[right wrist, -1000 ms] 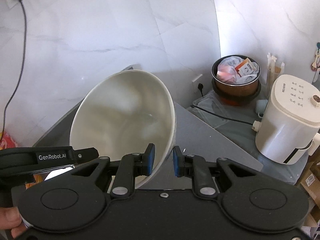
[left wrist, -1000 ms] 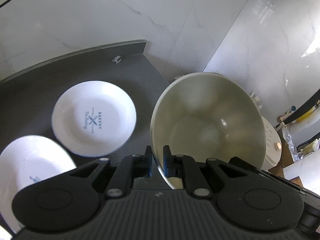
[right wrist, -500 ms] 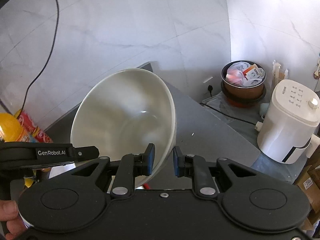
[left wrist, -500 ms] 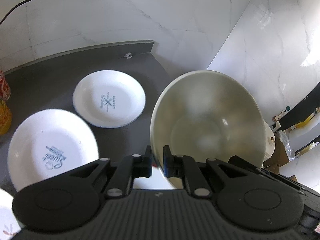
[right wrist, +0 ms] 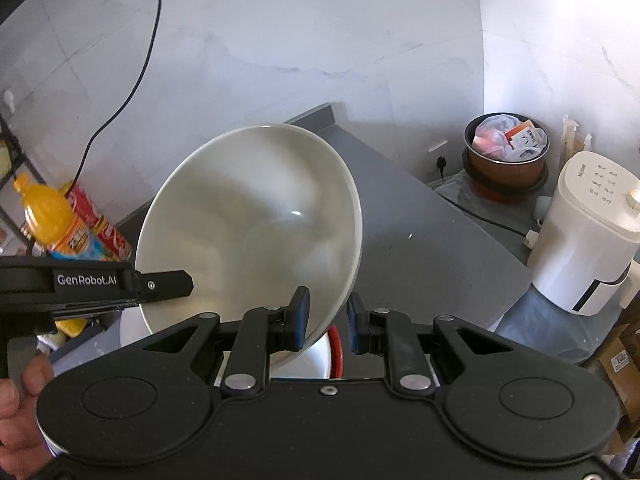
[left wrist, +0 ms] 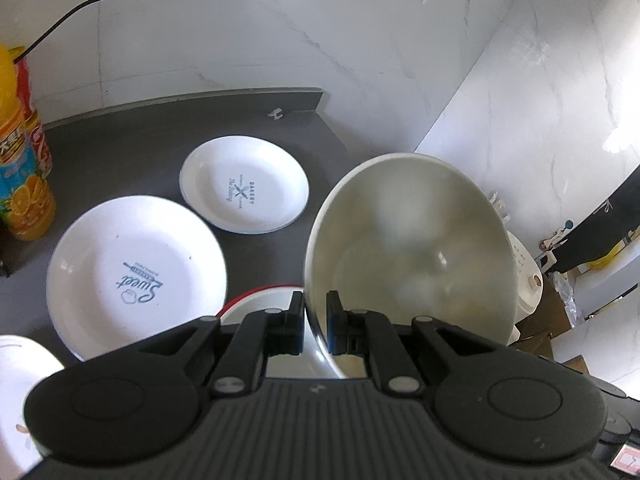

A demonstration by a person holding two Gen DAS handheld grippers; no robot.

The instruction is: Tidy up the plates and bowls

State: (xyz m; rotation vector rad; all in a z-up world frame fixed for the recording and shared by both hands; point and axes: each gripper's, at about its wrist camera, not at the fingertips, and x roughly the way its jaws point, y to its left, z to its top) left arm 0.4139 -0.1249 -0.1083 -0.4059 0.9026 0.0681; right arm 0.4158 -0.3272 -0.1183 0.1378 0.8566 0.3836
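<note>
A large cream bowl hangs tilted above the dark counter, held from two sides. My left gripper is shut on its near rim. In the right wrist view the same bowl fills the centre, with my right gripper shut over the opposite rim. One of the left gripper's fingers reaches the bowl's left edge there. Two white printed plates lie flat on the counter: a "BAKERY" plate and a "Sweet" plate. A red-rimmed white dish sits right under the bowl.
An orange juice bottle and a red cola bottle stand at the counter's left. Another white plate shows at the lower left. Off the counter's right end stand a white appliance and a copper pot of packets. A hand holds the left gripper.
Both grippers have carried the bowl back and up from the wall. The second plate, the red-rimmed dish and the bottles have come into view. Neither grip on the bowl has changed.
</note>
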